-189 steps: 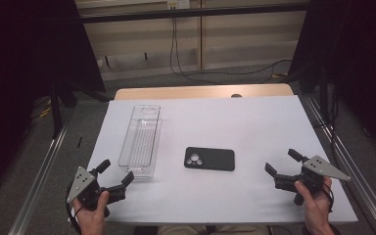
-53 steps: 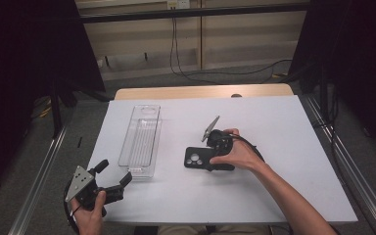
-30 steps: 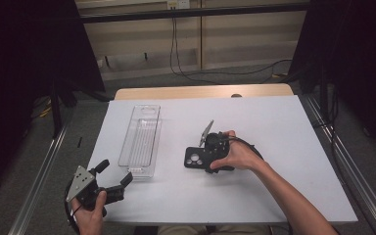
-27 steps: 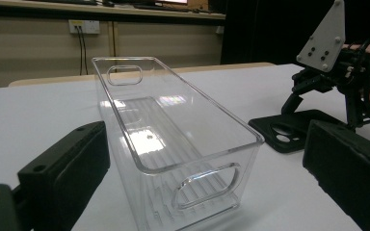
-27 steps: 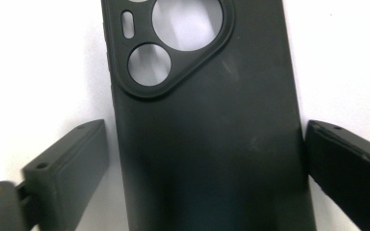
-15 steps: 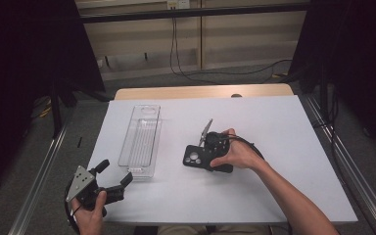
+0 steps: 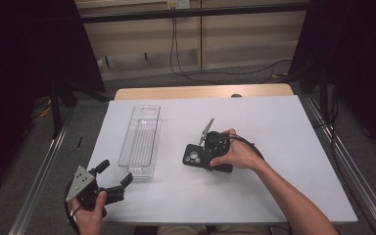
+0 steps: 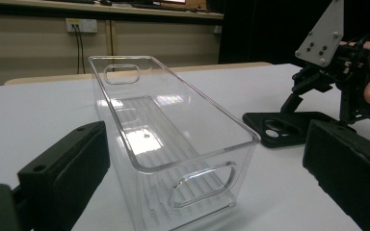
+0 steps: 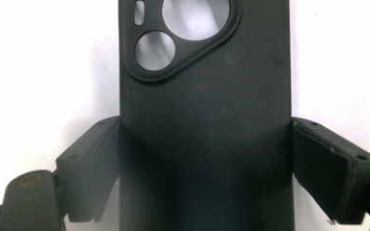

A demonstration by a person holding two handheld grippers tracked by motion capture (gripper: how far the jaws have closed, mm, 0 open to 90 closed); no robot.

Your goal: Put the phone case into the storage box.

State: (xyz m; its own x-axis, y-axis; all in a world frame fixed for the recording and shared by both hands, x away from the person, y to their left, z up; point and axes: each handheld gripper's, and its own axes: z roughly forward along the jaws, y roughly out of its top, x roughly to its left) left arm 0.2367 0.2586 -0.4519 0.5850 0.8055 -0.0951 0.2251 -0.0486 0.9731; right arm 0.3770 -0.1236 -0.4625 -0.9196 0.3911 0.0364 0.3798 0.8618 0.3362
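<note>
right tongs (image 7: 210, 152): clenched across the case (image 7: 196, 155), which lies flat mid-worktop (image 7: 274, 127).
left tongs (image 7: 112, 180): released, at 7 o'clock.
slip risk: thin, slick edges; the case may twist out on lifting.
bin (image 7: 139, 139): at 9 o'clock of the case; a swing could knock it.

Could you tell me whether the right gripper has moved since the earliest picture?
Yes. The right gripper has come from the table's near right corner to the phone case, nearer the clear bin.
</note>
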